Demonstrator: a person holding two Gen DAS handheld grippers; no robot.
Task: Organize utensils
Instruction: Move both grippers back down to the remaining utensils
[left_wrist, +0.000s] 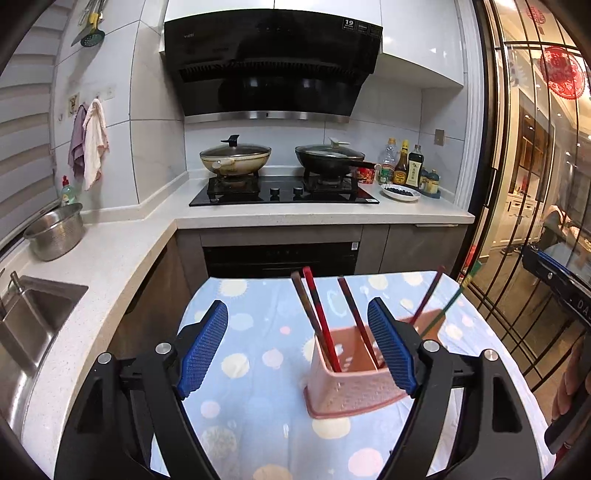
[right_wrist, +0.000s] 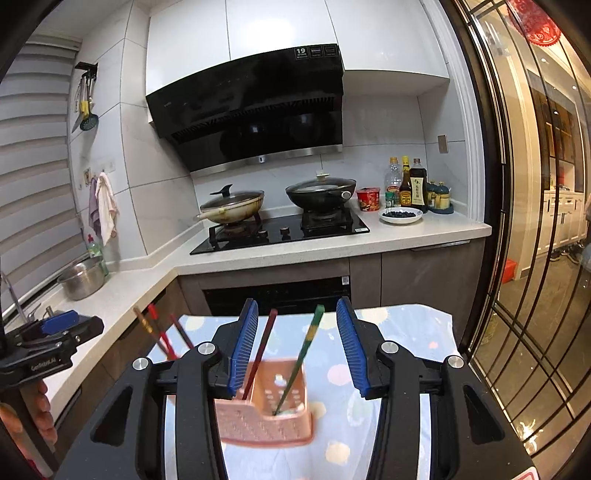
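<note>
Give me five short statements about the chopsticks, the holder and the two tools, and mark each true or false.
1. The pink holder stands on the spotted blue cloth. True.
2. The right tool is clamped on the green chopstick. False: it is open and holds nothing.
3. The green chopstick stands in the holder. True.
4. The left tool is open and holds nothing. True.
5. The holder lies tipped on its side. False: it stands upright.
</note>
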